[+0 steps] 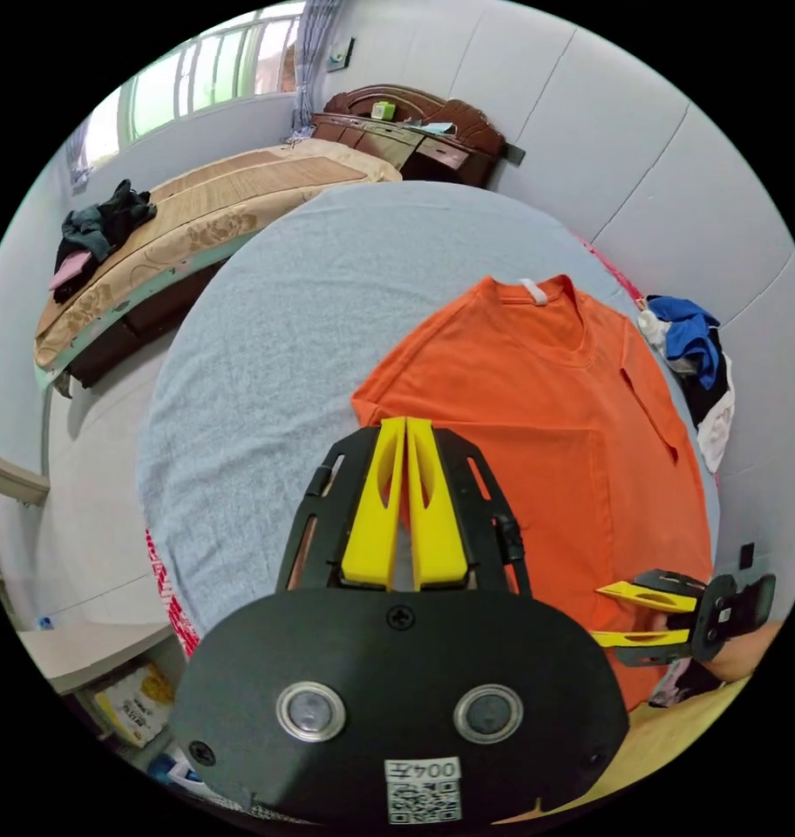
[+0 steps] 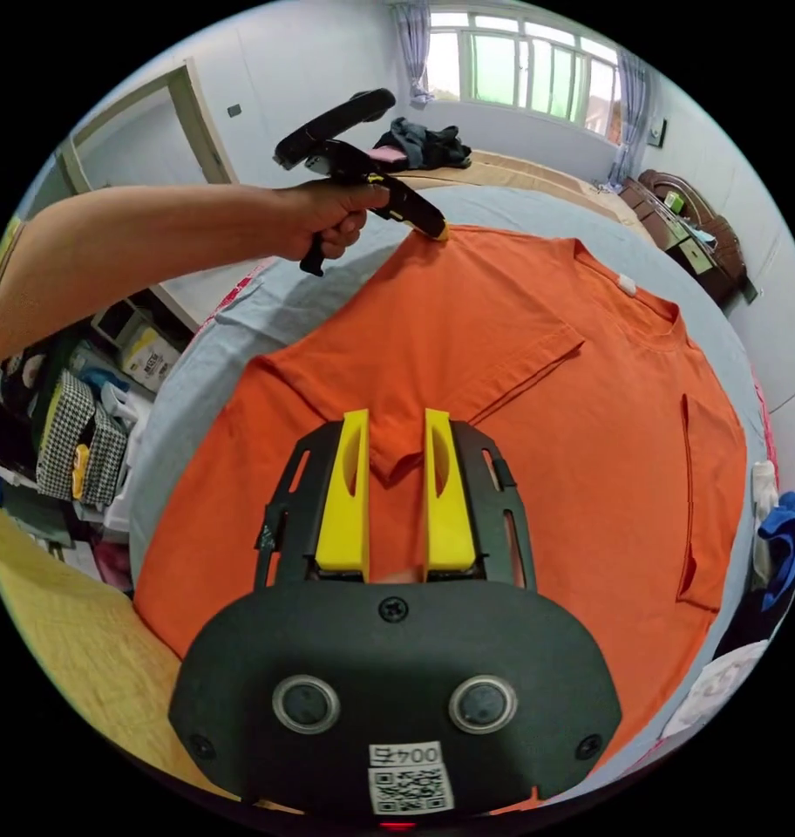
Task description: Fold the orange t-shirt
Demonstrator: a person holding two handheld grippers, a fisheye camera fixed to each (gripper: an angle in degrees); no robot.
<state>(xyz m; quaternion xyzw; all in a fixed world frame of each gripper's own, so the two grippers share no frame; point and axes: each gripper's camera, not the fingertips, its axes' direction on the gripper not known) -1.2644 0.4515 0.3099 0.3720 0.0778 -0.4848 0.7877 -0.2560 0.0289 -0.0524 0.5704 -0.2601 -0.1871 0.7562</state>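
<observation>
The orange t-shirt (image 2: pixel 537 453) lies flat on a grey-blue sheet (image 1: pixel 275 349), collar (image 1: pixel 537 301) at the far end. One side is folded over the middle, its sleeve (image 2: pixel 511 366) lying across the chest. My left gripper (image 1: pixel 404 425) has its yellow jaws shut together on the shirt's folded edge; in the right gripper view a hand holds the left gripper (image 2: pixel 434 228) at that far shoulder edge. My right gripper (image 2: pixel 396 427) stands open, a corner of the folded fabric lying between its jaws. In the left gripper view the right gripper (image 1: pixel 600 615) hovers near the hem.
A pile of blue, black and white clothes (image 1: pixel 698 366) sits against the wall beside the shirt. Another bed (image 1: pixel 197 209) with dark clothes (image 1: pixel 97 227) stands beyond, then a wooden dresser (image 1: pixel 415 131). Cluttered shelves (image 2: pixel 75 418) line the near side.
</observation>
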